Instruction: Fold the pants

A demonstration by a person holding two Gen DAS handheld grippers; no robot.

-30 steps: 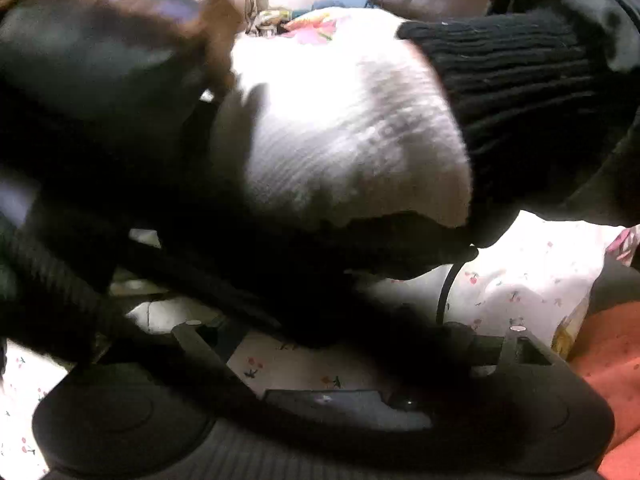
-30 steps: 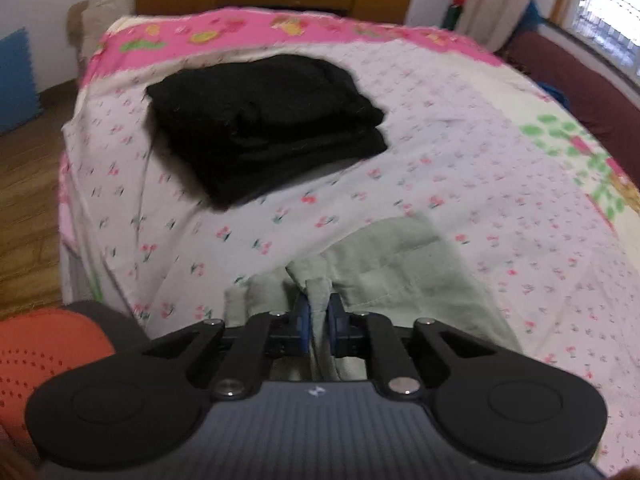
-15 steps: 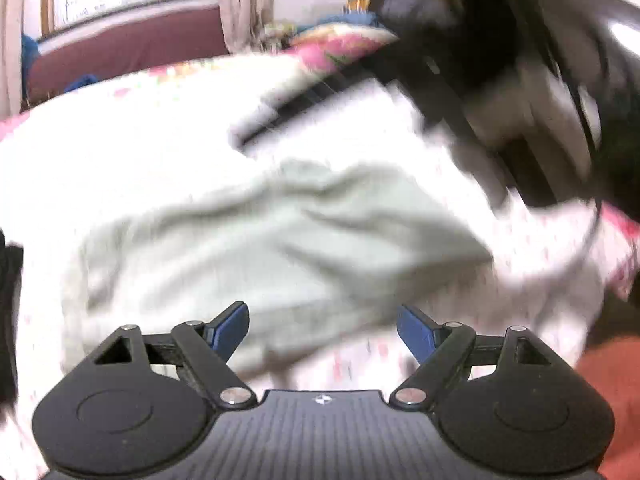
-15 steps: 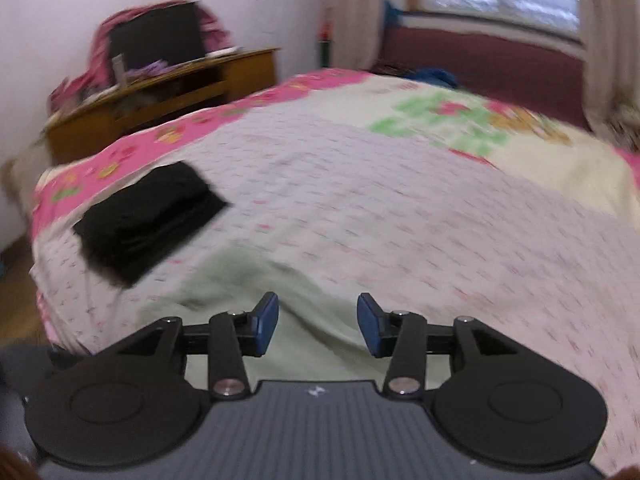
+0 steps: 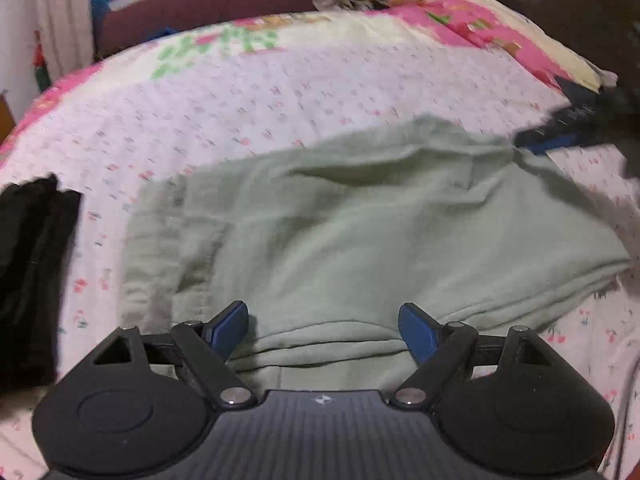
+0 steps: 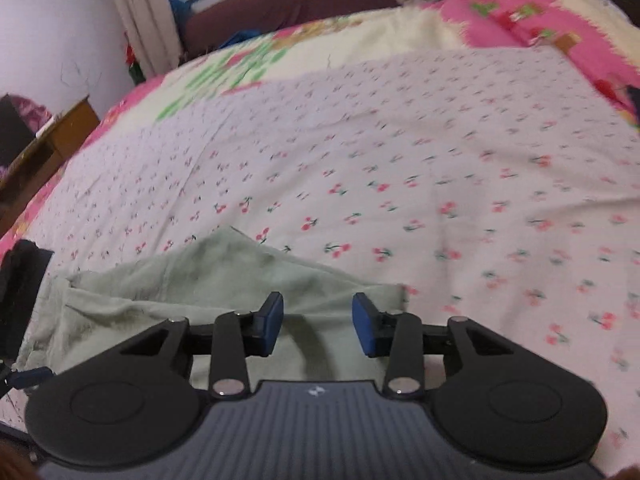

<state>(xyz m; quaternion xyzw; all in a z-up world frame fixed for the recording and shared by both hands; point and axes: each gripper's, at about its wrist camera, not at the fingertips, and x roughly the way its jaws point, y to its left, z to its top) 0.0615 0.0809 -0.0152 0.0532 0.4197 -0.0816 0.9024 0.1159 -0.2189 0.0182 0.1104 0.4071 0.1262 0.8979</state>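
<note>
Pale green pants [image 5: 360,240] lie folded and a little rumpled on the cherry-print bedspread [image 5: 260,112]. My left gripper [image 5: 324,330] hangs open over their near edge, nothing between its blue pads. In the right wrist view the same green pants [image 6: 208,280] show one corner under my right gripper [image 6: 318,322], which is open and holds nothing. That right gripper [image 5: 560,136] also appears as a dark blur at the pants' far right corner in the left wrist view.
A folded black garment [image 5: 28,272] sits on the bed to the left of the green pants, its edge also in the right wrist view [image 6: 20,292]. A dark red headboard [image 6: 288,4] and a wooden desk [image 6: 48,140] border the bed.
The right gripper let go of the green fabric, opened and swung round toward the window. A sleeve that covered the left wrist view has moved away, and the left gripper now hangs over the pants.
</note>
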